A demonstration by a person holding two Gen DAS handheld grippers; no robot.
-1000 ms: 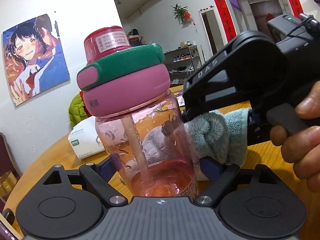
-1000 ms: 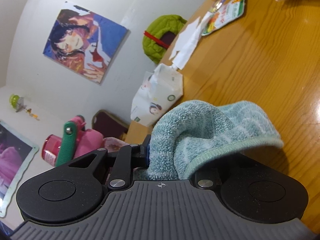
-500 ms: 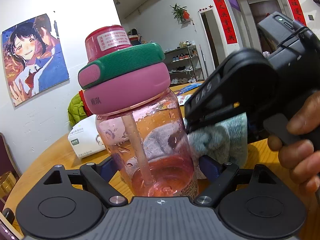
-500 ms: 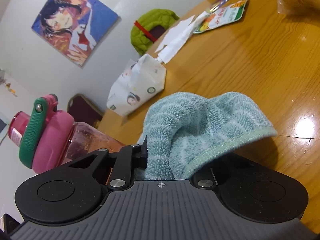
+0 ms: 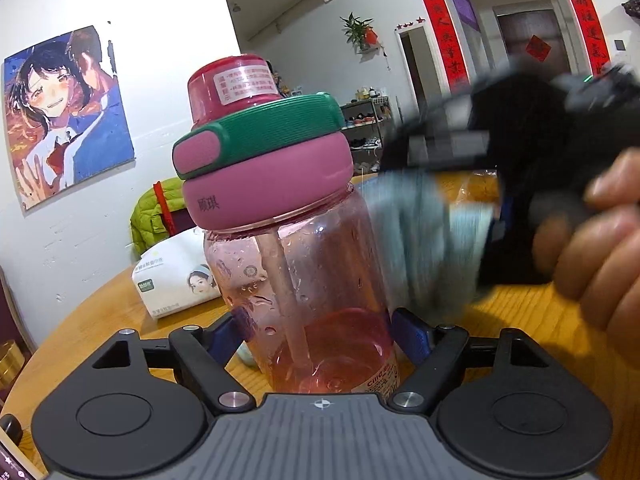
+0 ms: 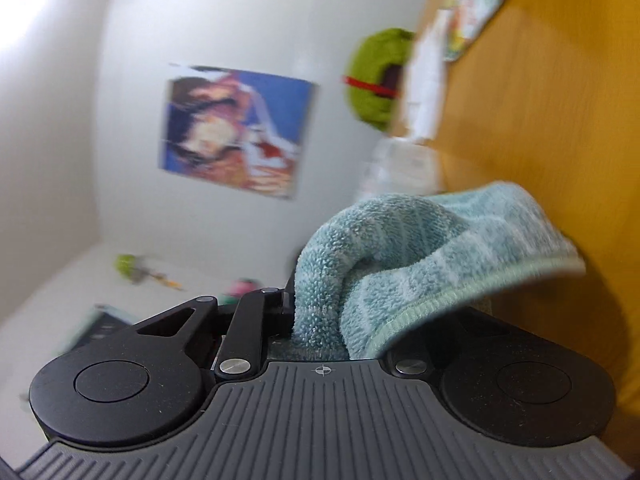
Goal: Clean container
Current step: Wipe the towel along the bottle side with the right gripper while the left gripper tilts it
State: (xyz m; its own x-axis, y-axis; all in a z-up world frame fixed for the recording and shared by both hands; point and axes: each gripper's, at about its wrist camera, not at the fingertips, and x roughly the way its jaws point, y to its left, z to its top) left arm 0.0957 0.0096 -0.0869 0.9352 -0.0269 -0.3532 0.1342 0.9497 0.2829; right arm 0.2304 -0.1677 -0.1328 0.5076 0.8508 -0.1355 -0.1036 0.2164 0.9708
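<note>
A clear pink bottle (image 5: 312, 280) with a pink lid, green carry handle and red cap stands upright on the wooden table (image 5: 528, 320), with a straw and a little liquid inside. My left gripper (image 5: 324, 330) is closing on it; its blue pads (image 5: 408, 336) touch the bottle's lower sides. A blue-green towel (image 6: 420, 248) is bunched in my right gripper (image 6: 320, 320), which is shut on it. In the left wrist view the towel (image 5: 420, 240) is blurred just right of the bottle, with a person's hand (image 5: 600, 240) behind it.
A white tissue pack (image 5: 176, 280) lies on the table behind the bottle to the left. A green jacket (image 5: 152, 212) hangs over a chair by the wall. A snack packet (image 6: 472, 12) lies farther off across the table.
The left pads have drawn in against the bottle's sides. The right gripper with the towel has swung up beside the bottle and rolled; both of its views are now blurred.
</note>
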